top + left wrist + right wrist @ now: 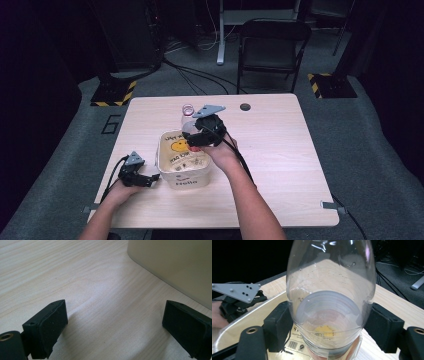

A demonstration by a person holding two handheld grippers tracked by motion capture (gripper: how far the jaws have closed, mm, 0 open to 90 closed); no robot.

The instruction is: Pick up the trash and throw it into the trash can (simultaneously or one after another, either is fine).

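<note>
High view: the right gripper (199,134) is held over the far rim of the cream tub (181,176), which stands near the middle of the counter (280,150), towards its left and near edges. The right forearm enters from the near edge and angles up and leftward; the hand wraps the gripper body from behind. A clear plastic bottle (188,116) sits between the jaws, its pink cap pointing toward the far edge. The left gripper (150,180) rests low on the counter just beside the tub's left wall, with the left forearm coming in from the near left corner.

Left gripper view: the jaws stand wide apart with bare wood between them; nothing is gripped. The tub wall (175,267) lies ahead at upper right.

Right gripper view: the jaws press on both sides of the bottle (330,290), clamping its transparent body. The tub rim (247,317) lies below, and the left gripper (239,300) shows beyond it.
</note>
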